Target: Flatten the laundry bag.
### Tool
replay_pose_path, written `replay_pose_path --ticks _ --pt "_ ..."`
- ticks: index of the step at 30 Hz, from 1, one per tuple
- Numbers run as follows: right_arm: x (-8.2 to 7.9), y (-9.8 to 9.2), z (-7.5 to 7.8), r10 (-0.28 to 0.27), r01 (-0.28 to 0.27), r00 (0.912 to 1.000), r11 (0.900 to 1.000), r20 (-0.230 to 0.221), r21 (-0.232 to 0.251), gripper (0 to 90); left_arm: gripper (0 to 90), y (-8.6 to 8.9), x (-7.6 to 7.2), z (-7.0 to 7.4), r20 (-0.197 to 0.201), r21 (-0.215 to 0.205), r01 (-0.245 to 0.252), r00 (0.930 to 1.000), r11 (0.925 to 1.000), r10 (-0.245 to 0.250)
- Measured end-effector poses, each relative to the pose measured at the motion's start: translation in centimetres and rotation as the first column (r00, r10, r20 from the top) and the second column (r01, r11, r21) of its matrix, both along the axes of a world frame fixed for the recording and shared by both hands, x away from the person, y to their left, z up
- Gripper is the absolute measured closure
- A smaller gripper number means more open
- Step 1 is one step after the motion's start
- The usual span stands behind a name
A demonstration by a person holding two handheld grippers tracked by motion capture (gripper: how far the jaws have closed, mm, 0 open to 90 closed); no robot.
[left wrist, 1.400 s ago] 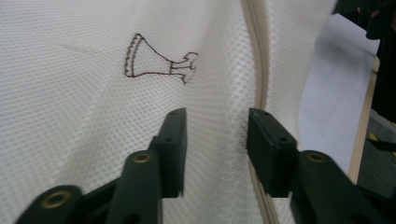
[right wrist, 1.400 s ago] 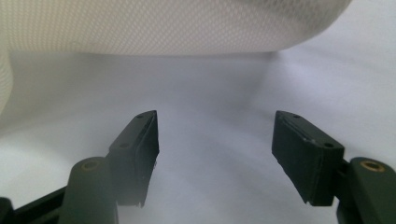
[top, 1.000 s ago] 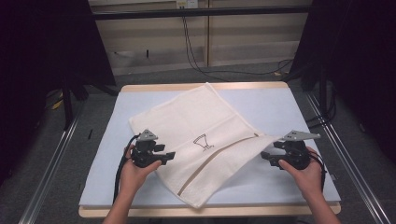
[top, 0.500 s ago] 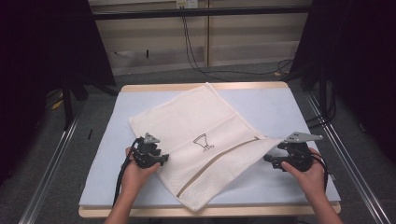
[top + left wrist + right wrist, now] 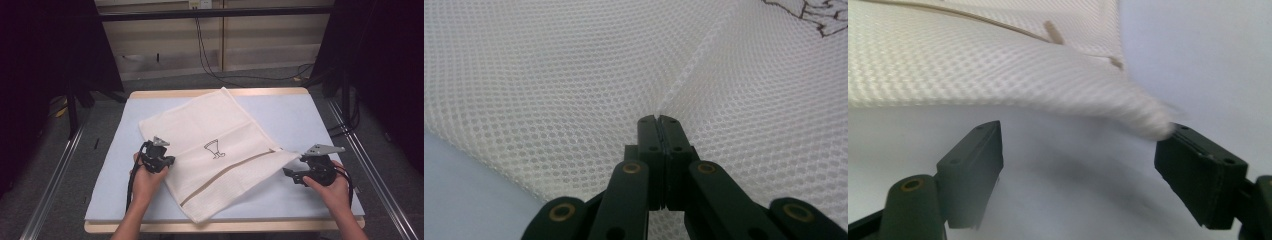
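Pinching mesh bag [image 5: 215,145] edge, left gripper [image 5: 658,120], right gripper [image 5: 1078,150] spread wide beside corner

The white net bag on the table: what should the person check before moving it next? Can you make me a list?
1. Left gripper pinching the mesh bag: ok. Its jaws have just closed and press together on a pinched ridge of mesh.
2. Right gripper holding the bag: not ok. Its jaws have just been opening and stand wide, with the bag's corner near one jaw and not clamped.
3. Bag fully on the table: ok, apart from its far corner reaching the back edge.
4. Bag lying flat: not ok. The right corner is lifted off the table.
5. How many layers the left gripper caught: cannot tell.
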State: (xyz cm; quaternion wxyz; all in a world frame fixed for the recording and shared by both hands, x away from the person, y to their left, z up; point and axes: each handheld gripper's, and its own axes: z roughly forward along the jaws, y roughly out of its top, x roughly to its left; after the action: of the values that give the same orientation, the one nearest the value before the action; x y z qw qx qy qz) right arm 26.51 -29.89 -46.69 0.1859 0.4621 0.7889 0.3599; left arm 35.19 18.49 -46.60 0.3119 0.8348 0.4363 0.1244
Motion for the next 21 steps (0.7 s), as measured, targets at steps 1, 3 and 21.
replay_pose_path --ticks 1,3,21 --pt "-0.1 -0.2 -0.1 -0.005 0.005 1.0 1.0 -0.003 -0.005 18.6 89.2 0.1 0.2 0.0 -0.008 -0.007 0.006 0.9999 1.0 -0.006" --pt "-0.2 -0.5 -0.3 -0.014 0.014 0.9999 1.0 -0.009 -0.021 18.4 88.2 0.3 0.4 -0.1 -0.029 -0.022 0.005 0.9996 0.9998 -0.006" --pt "-1.1 -1.8 0.6 0.057 -0.056 0.9969 0.998 -0.056 0.013 10.7 32.3 0.2 -1.1 0.6 0.041 -0.066 0.012 0.9991 0.9978 -0.01"
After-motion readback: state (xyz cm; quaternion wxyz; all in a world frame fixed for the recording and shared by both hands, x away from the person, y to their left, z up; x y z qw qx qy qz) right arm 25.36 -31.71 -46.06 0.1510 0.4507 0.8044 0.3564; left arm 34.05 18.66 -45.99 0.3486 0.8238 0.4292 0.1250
